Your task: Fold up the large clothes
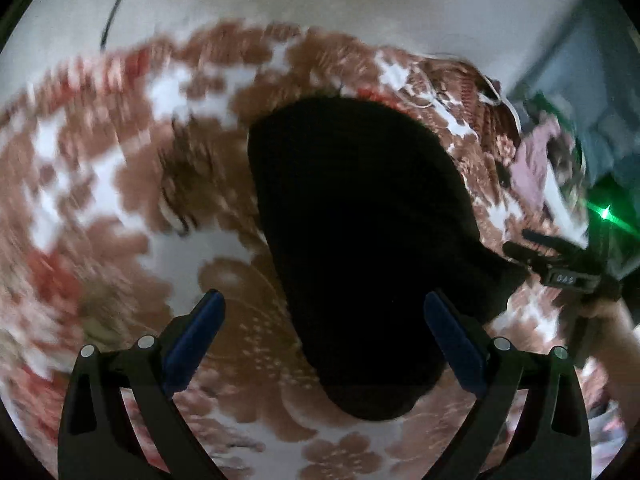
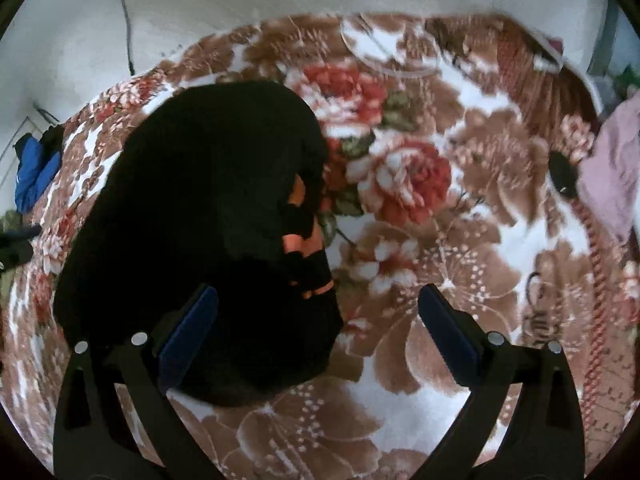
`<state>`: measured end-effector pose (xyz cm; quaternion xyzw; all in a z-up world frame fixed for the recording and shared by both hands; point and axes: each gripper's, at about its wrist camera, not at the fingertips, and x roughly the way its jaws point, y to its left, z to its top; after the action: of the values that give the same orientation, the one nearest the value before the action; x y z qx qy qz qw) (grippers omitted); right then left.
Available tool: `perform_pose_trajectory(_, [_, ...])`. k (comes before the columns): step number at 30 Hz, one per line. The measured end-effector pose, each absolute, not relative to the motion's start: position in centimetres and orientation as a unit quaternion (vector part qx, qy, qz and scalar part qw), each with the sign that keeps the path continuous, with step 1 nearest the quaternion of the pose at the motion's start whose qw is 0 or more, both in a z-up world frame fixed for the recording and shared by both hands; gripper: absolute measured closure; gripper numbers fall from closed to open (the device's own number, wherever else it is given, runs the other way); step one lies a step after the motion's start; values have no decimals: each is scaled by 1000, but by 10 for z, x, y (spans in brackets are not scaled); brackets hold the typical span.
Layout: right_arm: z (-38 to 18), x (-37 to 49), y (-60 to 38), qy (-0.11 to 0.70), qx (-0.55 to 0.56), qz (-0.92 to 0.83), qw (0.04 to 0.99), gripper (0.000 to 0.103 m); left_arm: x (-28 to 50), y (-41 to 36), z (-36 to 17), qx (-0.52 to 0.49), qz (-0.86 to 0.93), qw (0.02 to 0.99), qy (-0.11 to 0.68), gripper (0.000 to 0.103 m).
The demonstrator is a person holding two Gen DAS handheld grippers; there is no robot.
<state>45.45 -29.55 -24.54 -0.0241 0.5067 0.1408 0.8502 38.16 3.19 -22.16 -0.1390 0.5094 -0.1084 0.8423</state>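
Left wrist view: black garment (image 1: 360, 240) on floral blanket (image 1: 120, 184), no legible writing.

A bed covered by a floral blanket (image 2: 420, 184) in brown, white and red carries everything. On it lies a black garment (image 2: 192, 216), bundled, with orange patches on one edge. Near the far right edge lies a pink cloth (image 2: 612, 176), with a small dark object (image 2: 562, 172) beside it, possibly a device

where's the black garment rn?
The black garment lies on the floral blanket, left of centre in the right wrist view, ahead of the open left gripper.
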Motion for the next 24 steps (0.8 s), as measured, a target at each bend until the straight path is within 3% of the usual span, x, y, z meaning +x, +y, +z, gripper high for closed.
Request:
perform_pose_trajectory(7, [-280, 506, -292, 544, -18, 169, 822, 5, 416, 30, -285, -239, -158, 790, 541, 4])
perform_pose_trajectory(23, [-356, 549, -284, 616, 67, 212, 755, 4, 455, 15, -365, -396, -259, 677, 564, 3])
perform_pose_trajectory(24, [-354, 548, -281, 615, 59, 215, 756, 12, 455, 10, -363, -385, -255, 686, 562, 3])
